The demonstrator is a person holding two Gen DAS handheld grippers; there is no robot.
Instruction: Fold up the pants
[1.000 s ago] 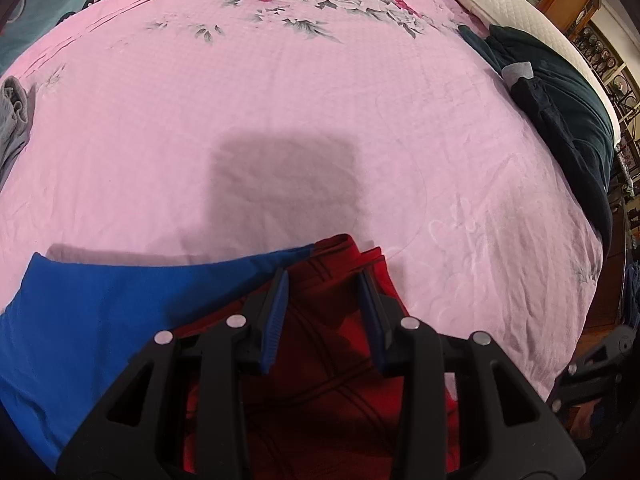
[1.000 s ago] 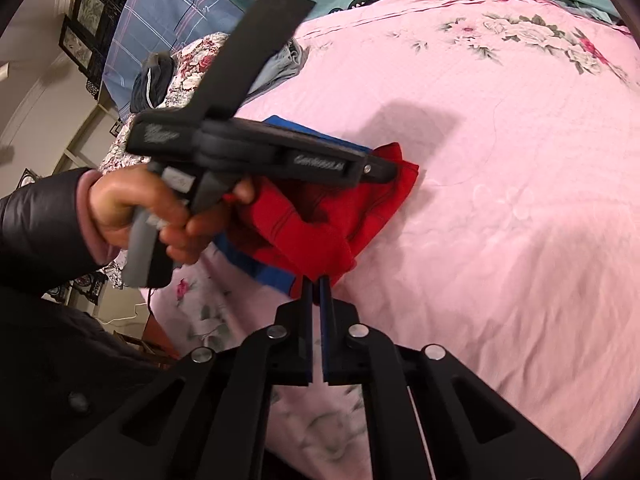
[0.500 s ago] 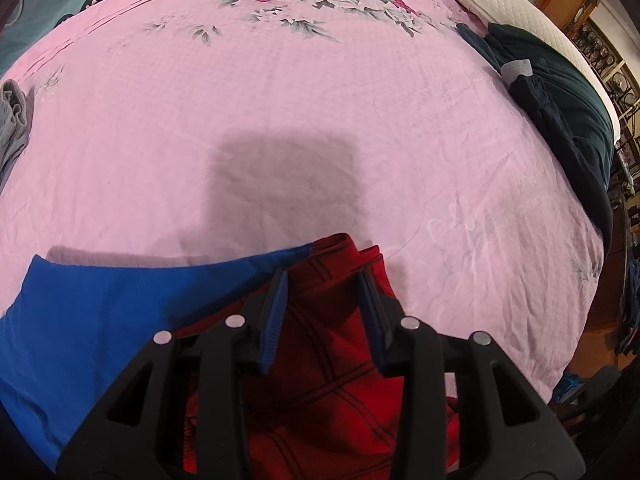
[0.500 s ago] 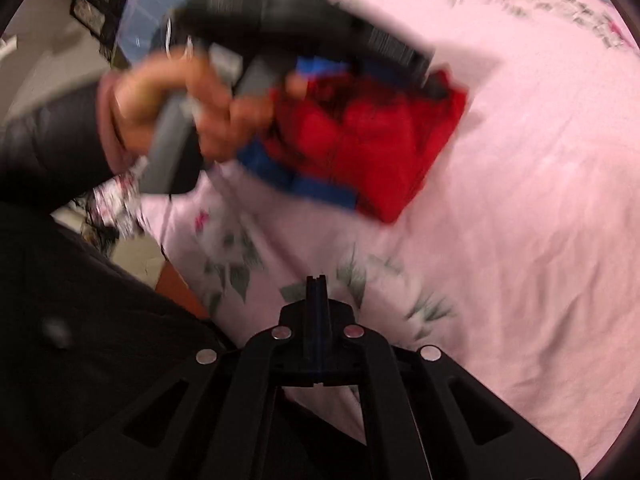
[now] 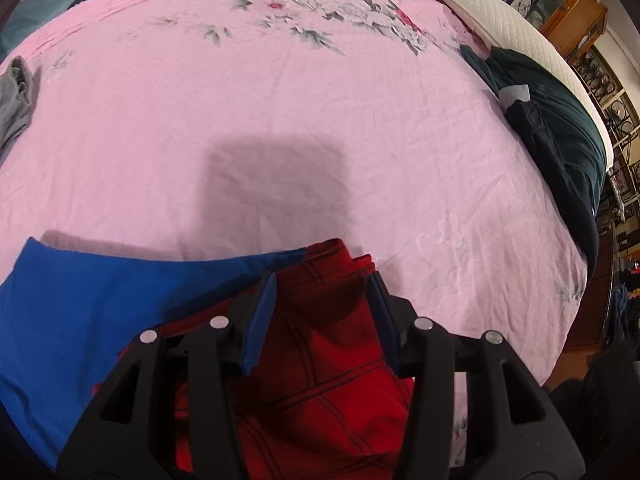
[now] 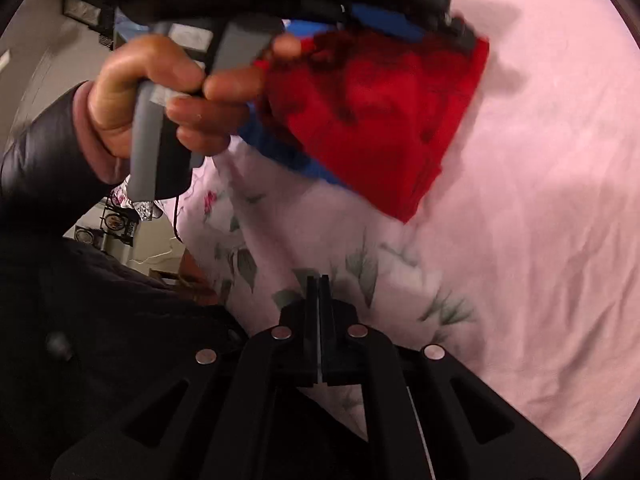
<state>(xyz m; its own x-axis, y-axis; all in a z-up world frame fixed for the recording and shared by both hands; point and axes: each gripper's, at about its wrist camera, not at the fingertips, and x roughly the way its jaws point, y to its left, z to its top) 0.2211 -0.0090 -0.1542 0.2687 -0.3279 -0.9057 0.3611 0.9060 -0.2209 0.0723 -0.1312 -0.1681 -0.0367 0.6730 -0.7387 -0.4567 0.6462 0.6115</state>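
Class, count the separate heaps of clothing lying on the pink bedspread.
3: red-and-blue pants under the left gripper, dark clothes at right, grey garment at left. More may be hidden.

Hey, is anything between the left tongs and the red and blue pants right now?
Nothing visible. The left tongs are open directly over the red and blue pants on the pink bedspread, with only red fabric between the fingers.

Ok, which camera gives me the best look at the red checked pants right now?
The left wrist view: the red checked pants lie sharp and close between the open left gripper, check lines visible. The right wrist view shows them whole but motion-blurred, under the left gripper's body.
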